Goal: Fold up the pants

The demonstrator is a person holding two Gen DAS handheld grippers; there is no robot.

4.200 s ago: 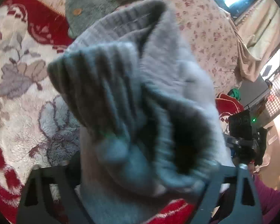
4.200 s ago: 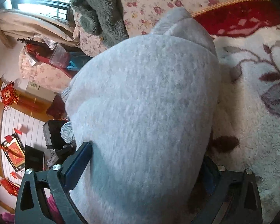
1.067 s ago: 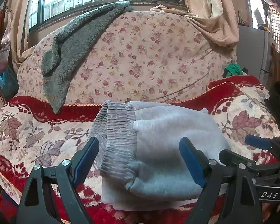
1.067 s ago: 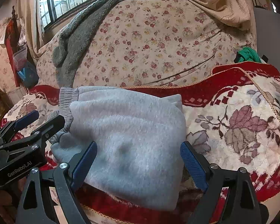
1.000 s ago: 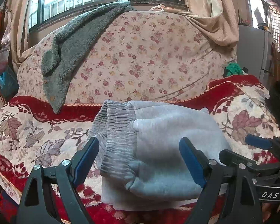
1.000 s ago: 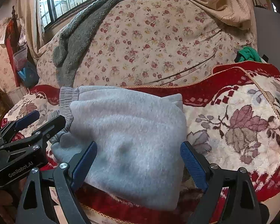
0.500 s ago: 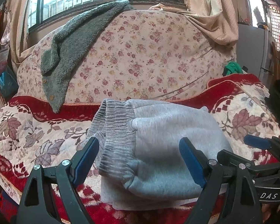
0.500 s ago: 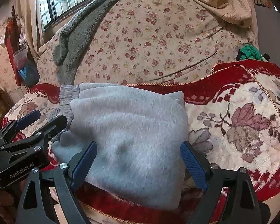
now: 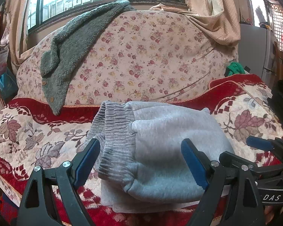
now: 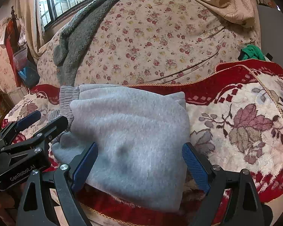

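Now, from my left wrist, my left gripper [image 9: 140, 159] has its jaws wide open, holding nothing. The gray pants [image 9: 160, 150] lie folded on the sofa [image 9: 141, 56], out at 12 o'clock. My right gripper [image 9: 258, 145] sits at 3 o'clock.

From my right wrist, those jaws gape open and empty too. The pants lie ahead at 12 o'clock, my left gripper at 9 o'clock.
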